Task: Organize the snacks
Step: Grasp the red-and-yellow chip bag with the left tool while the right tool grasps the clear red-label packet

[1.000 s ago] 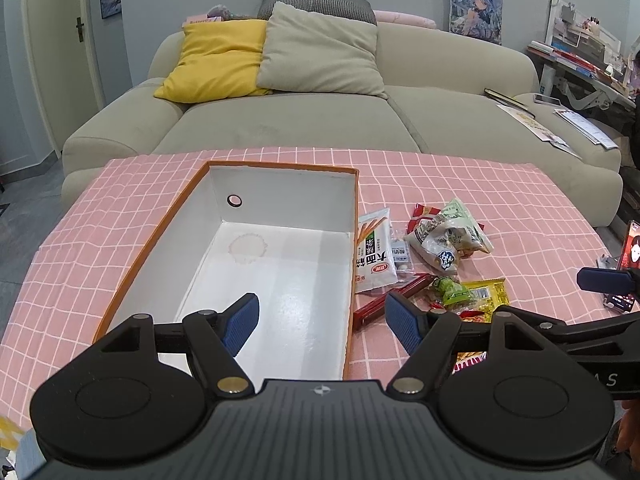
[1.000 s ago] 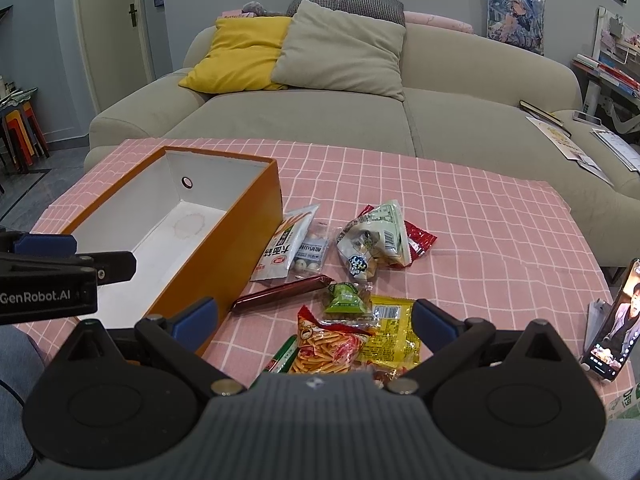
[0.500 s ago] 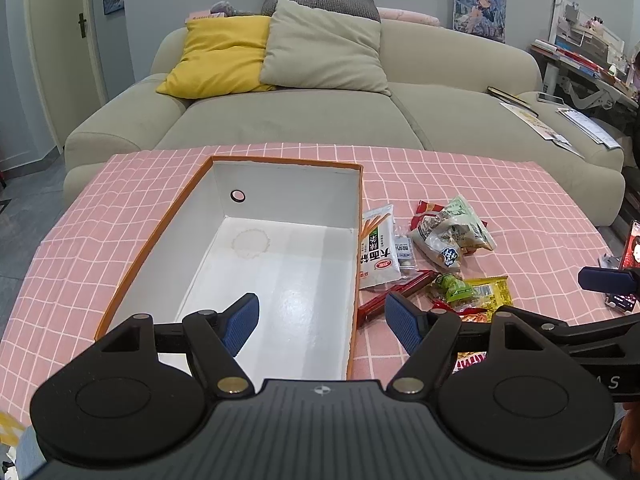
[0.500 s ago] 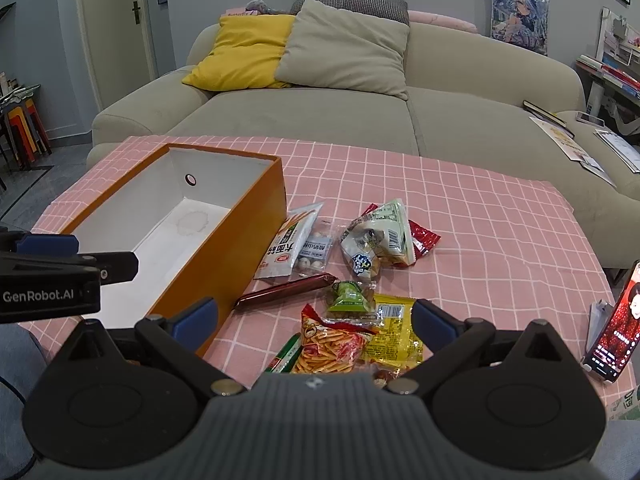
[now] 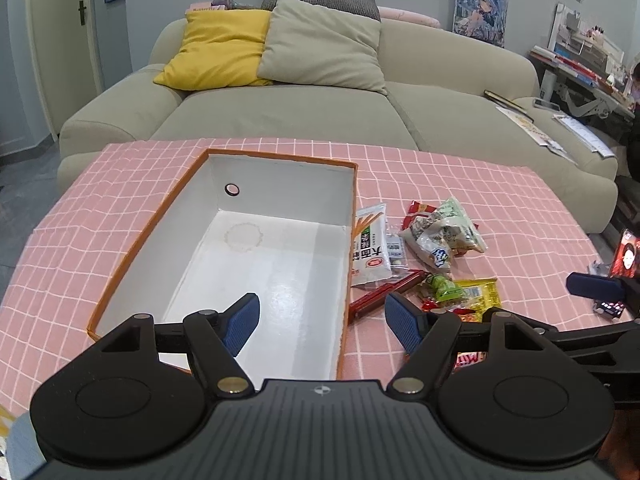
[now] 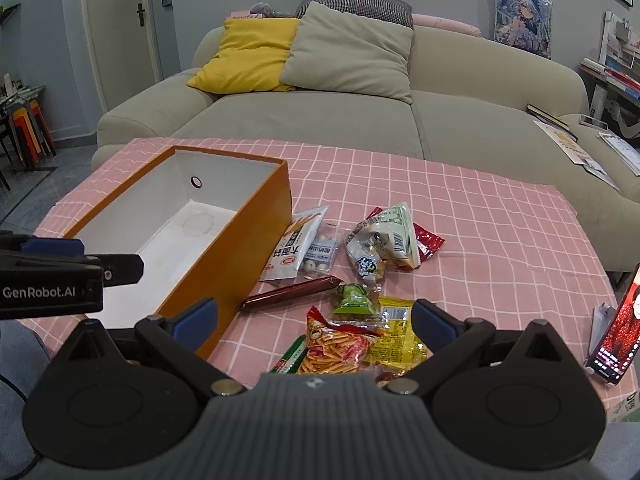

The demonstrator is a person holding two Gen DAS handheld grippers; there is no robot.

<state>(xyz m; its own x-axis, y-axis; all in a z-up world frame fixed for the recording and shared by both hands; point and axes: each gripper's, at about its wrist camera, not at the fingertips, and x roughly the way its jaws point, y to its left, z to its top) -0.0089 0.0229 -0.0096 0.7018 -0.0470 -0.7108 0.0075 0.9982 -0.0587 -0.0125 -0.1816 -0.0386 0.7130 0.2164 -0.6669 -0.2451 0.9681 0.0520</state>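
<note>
Left wrist view is looking straight down into the orange-walled, white-lined cardboard box (image 5: 256,264), sitting empty at the left of the pink checked surface (image 5: 500,200), and the left claw (image 5: 320,322) is hanging released over its near end, gripping nothing. Moving right, the snacks are lying in a loose heap just beside the box wall: a white flat packet with green and red print (image 6: 298,246) touching the box, a dark red sausage stick (image 6: 290,292) slanting across the cloth, a crumpled white-and-green bag (image 6: 382,246), a small green candy pouch (image 6: 354,298), an orange chip bag with red print (image 6: 336,346) and a yellow foil packet (image 6: 398,334). Further right, the right claw (image 6: 314,318) is hovering above that chip bag, fingers spread wide, carrying nothing. Nothing is packed yet, so the job looks barely begun. The sensible play, I'd say, is dropping the right claw onto the chip bag's crinkled top edge, pinching gently so the contents are not crushed, then lifting clear of the wall before swinging left. Far right, a propped smartphone (image 6: 614,338) is standing near the edge.
</note>
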